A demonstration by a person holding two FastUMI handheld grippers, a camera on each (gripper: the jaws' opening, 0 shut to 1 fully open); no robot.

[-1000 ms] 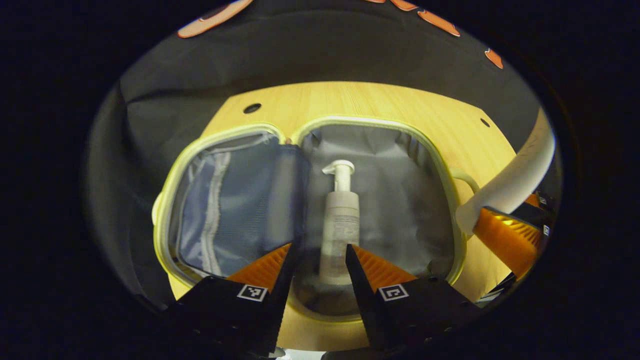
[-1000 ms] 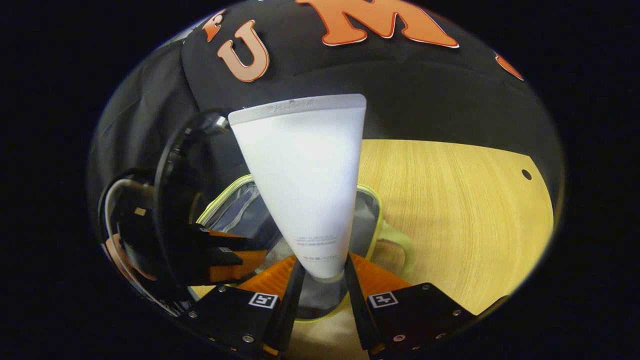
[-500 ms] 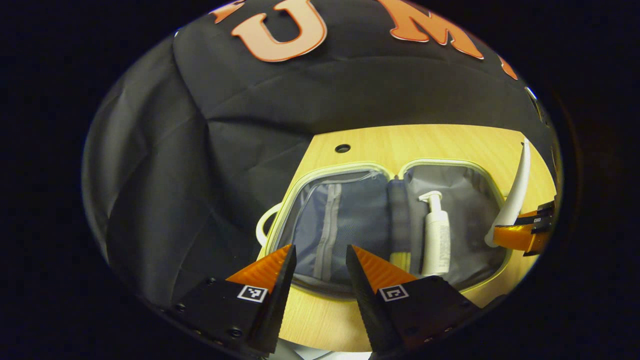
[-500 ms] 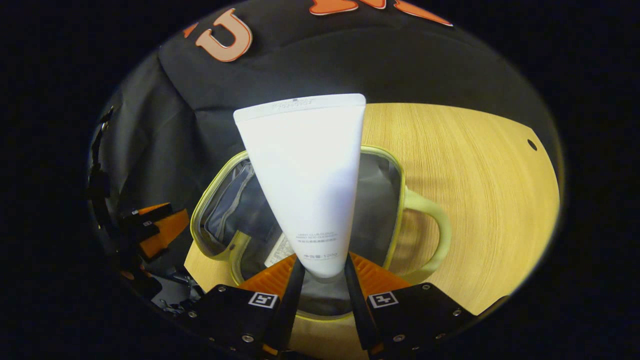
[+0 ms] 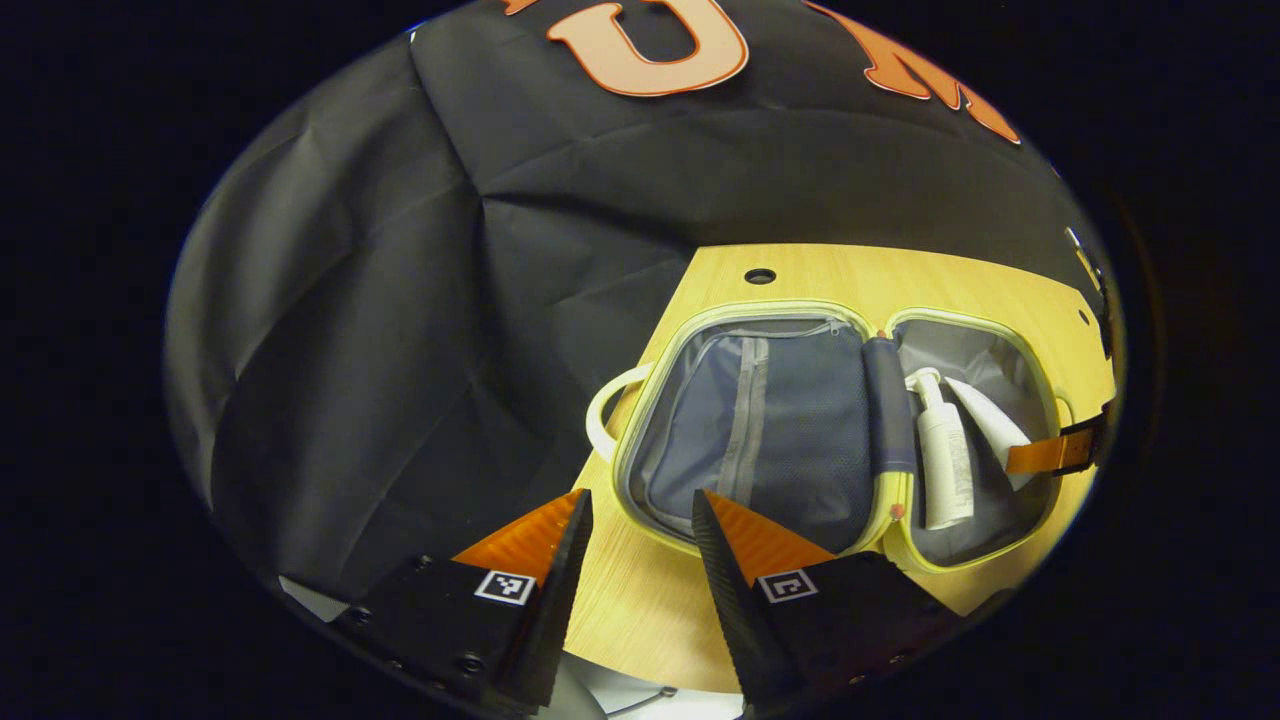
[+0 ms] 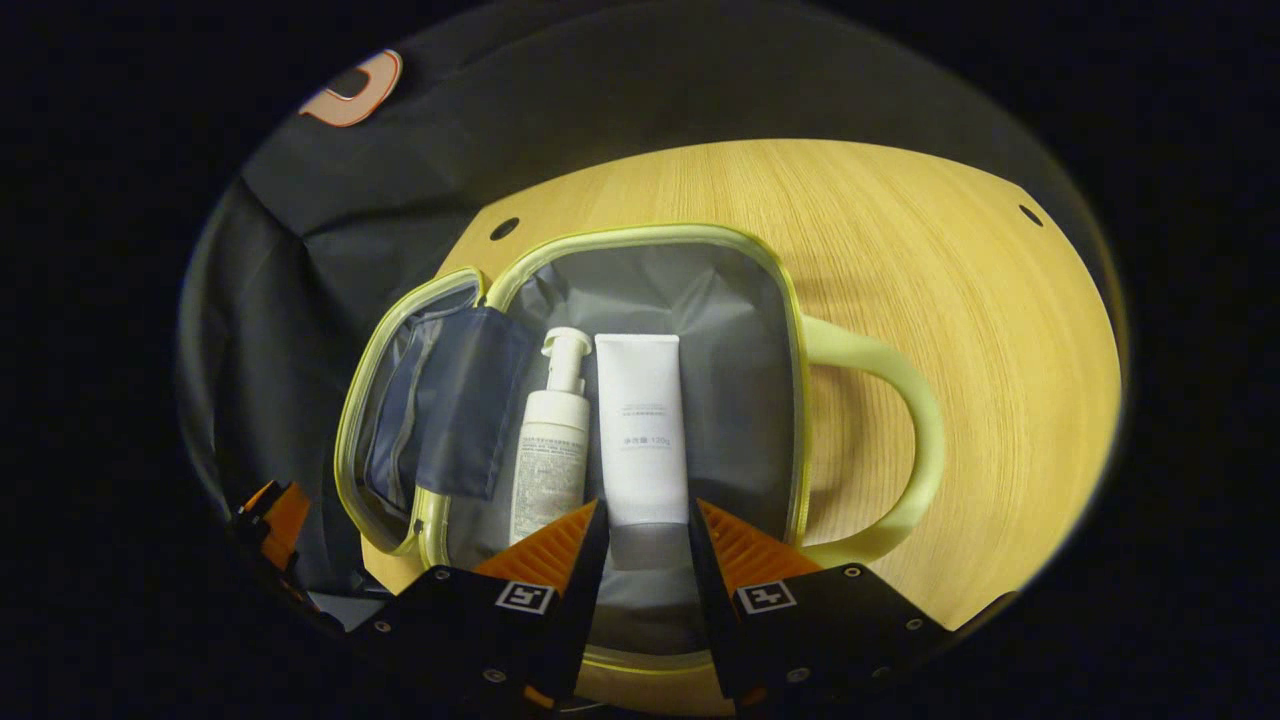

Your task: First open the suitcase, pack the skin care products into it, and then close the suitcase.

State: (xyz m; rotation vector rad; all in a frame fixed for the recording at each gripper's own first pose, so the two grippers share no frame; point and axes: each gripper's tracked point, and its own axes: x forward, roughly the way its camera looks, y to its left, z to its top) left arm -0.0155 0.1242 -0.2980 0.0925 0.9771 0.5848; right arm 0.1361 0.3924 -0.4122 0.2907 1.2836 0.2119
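- bench [image 6: 950,260]: a pale wood-grain top with small round holes near its far edge; the black cloth wall hangs just behind it.
- suitcase [image 6: 640,238]: one small case with a yellow-green rim, lying open flat on the bench, its two halves side by side and joined at a hinge strip.
- handles: two pale loops, one on each outer side; the right gripper view shows the handle [image 6: 905,440] of the grey-lined half, and the left gripper view shows the other handle [image 5: 603,410] beside the mesh half.
- mesh half [image 5: 770,440]: a bluish mesh panel with a light zip running down it; nothing lies on top of it.
- pump bottle [image 6: 550,450]: one white bottle, lying flat in the grey-lined half with its pump head toward the far rim.
- tube [image 6: 642,440]: one white tube, lying flat just beside the pump bottle, its crimped end toward the far rim and its cap end between the fingers of the right gripper [image 6: 645,525].
- right gripper: the fingers stand either side of the tube's cap end; whether they press on it or have let go cannot be told. in the left gripper view one finger [image 5: 1050,455] reaches over the case's outer rim to the tube [image 5: 990,425].
- left gripper [image 5: 640,515]: fingers apart with nothing between them, above the bench's near edge just short of the mesh half. part of it shows at the lower left in the right gripper view [image 6: 270,515].
- count: two skin care items in the case, two grippers, one case.
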